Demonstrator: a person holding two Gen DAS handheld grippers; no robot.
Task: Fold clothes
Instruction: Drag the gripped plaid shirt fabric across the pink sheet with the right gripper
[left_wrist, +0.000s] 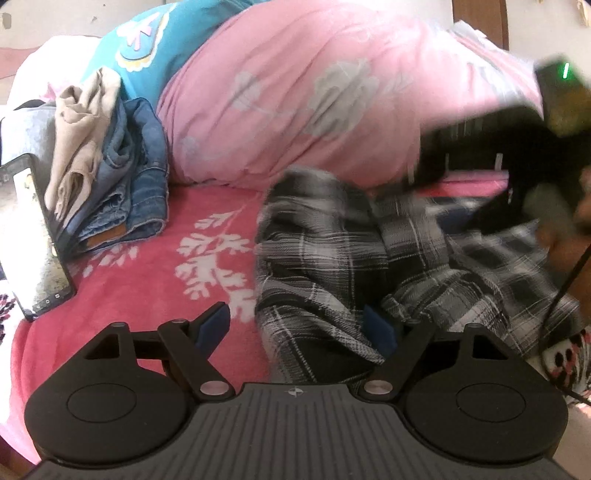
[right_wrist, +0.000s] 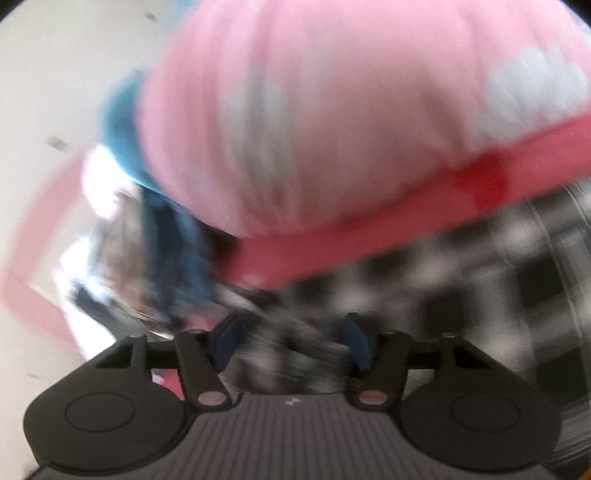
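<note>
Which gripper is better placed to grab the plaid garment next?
Probably left. The left gripper has open jaws with the edge of the plaid garment lying between them on the pink blanket. The right wrist view is motion-blurred, its jaws open, any grip unclear.

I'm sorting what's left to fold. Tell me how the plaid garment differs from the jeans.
The plaid garment is black, grey and white checks; the jeans are plain blue denim. The plaid garment lies rumpled and spread in front of the left claw; the jeans sit bunched in a compact heap at the far left, with a beige garment draped on top. Both rest on the pink blanket.
</note>
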